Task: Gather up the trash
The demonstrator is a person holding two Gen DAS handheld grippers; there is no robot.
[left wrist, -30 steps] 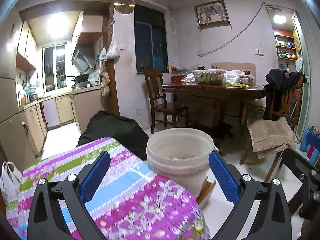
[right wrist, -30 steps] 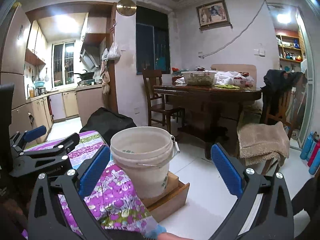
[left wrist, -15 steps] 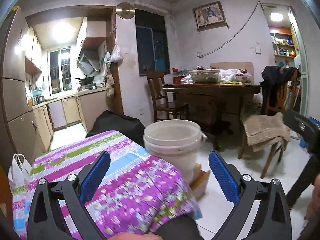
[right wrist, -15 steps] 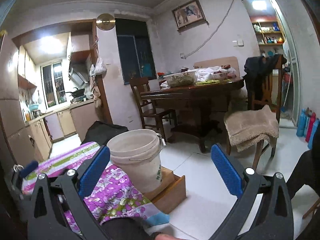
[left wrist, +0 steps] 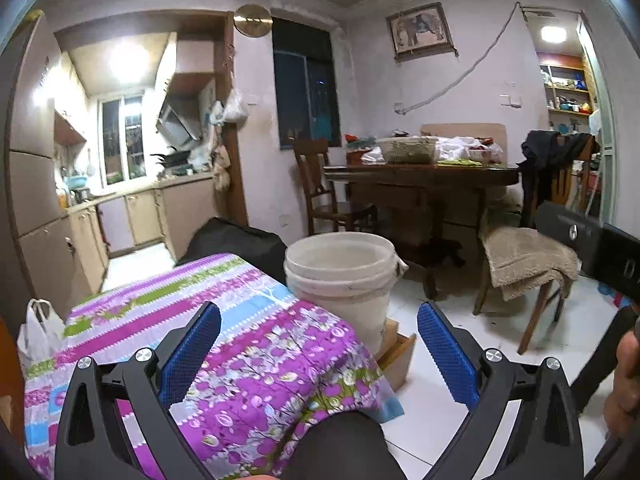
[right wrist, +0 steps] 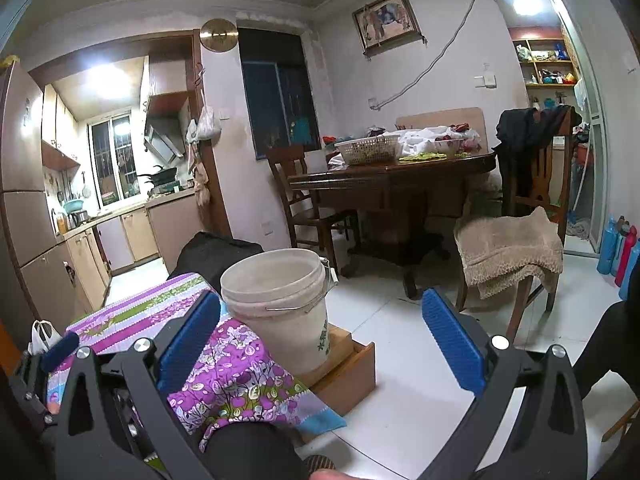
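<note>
Floral cloth [left wrist: 224,332] fills lower left of frame, dark knee [left wrist: 340,448] bottom centre, towel-draped chair [left wrist: 528,264] at right. Off-white bucket [left wrist: 340,276] sits centre frame on a wooden box [right wrist: 344,364], beside the cloth's edge. Left gripper [left wrist: 318,354] and right gripper [right wrist: 320,344] both spread wide, holding nothing.

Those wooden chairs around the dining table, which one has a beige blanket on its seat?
The chair with the blanket is nearest the camera, a dark jacket over its back. The far chair by the window is bare.
</note>
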